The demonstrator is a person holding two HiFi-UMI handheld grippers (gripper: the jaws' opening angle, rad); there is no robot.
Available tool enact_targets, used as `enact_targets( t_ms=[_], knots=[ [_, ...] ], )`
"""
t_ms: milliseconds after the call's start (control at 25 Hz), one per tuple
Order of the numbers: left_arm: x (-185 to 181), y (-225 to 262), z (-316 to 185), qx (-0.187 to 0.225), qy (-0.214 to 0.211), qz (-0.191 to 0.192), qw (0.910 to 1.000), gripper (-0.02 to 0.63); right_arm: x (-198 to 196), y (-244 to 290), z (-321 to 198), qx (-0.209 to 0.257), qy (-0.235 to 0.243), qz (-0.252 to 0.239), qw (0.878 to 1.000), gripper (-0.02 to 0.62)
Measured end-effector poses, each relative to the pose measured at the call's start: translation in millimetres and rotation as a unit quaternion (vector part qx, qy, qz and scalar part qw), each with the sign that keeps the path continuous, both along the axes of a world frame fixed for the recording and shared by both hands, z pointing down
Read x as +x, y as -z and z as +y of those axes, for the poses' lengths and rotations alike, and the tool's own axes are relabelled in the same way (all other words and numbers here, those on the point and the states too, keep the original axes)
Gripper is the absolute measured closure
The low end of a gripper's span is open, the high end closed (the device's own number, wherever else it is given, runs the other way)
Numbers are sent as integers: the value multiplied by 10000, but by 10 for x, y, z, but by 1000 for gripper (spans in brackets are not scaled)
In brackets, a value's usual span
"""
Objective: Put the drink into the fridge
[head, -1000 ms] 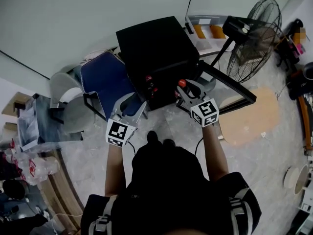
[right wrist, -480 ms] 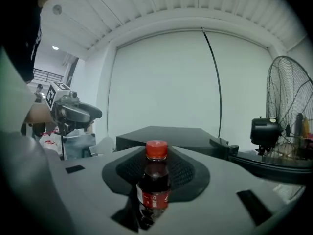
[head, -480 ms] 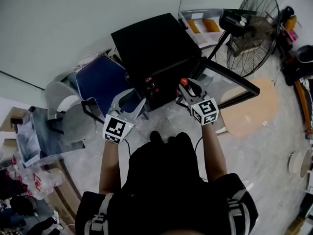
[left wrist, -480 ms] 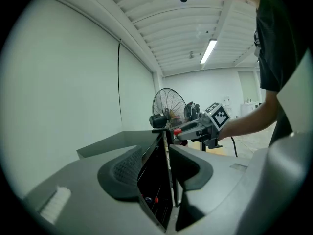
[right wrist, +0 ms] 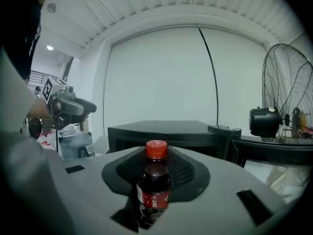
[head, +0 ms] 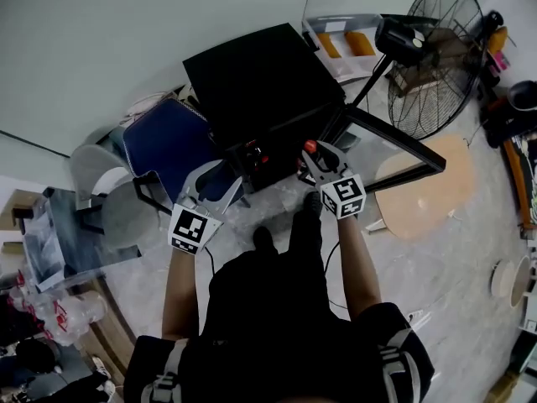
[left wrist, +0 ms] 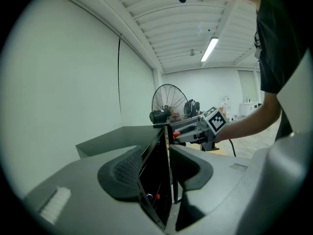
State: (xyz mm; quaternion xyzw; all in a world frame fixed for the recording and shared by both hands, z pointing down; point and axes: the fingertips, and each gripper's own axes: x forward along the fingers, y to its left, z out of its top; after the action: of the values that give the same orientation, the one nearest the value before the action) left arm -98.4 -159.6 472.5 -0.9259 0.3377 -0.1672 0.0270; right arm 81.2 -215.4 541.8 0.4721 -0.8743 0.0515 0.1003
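Note:
A black mini fridge (head: 260, 74) stands on the floor by the wall, its door (head: 394, 137) swung open to the right. My right gripper (head: 312, 154) is shut on the drink, a dark bottle (right wrist: 154, 182) with a red cap (head: 310, 147), held upright just before the fridge's open front (right wrist: 166, 133). My left gripper (head: 220, 175) hangs open and holds nothing, left of the opening. Between its jaws in the left gripper view (left wrist: 166, 175) shows the dark fridge interior (left wrist: 155, 175), and beyond it the right gripper (left wrist: 195, 131) with the bottle.
A blue chair (head: 172, 145) stands close on the fridge's left. A standing fan (head: 436, 57) and a round wooden board (head: 419, 191) are at the right, past the door. A shelf with orange items (head: 344, 40) is behind the fridge. Bags (head: 50, 225) lie far left.
My right gripper has sunk a little with the bottle, in front of the fridge opening. The left gripper has drifted leftward and slightly down. The person's foot has stepped forward.

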Motion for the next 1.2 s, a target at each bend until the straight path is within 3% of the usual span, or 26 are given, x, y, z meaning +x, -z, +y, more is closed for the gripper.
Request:
enact_targets(
  t_ms=[840,1000,1080,1200],
  knots=[
    [-107,-60,-104,-159,799,76,9966,430,130,-958,-677,-358,20,320,9988,463],
    [-253,-158,-76,-287,1022,-115,9943,430,174,-1183,-848,-430,-23,336,9985,463],
    [-319,-145,-74,-346,1141,90,9928,430,192,-1289,-931,-458,-66,344,9983,463],
    [-426,-55,-92,-429,1332,695,9877,430,207,-1420,-1038,-469,-127,330,9983,463]
  ],
)
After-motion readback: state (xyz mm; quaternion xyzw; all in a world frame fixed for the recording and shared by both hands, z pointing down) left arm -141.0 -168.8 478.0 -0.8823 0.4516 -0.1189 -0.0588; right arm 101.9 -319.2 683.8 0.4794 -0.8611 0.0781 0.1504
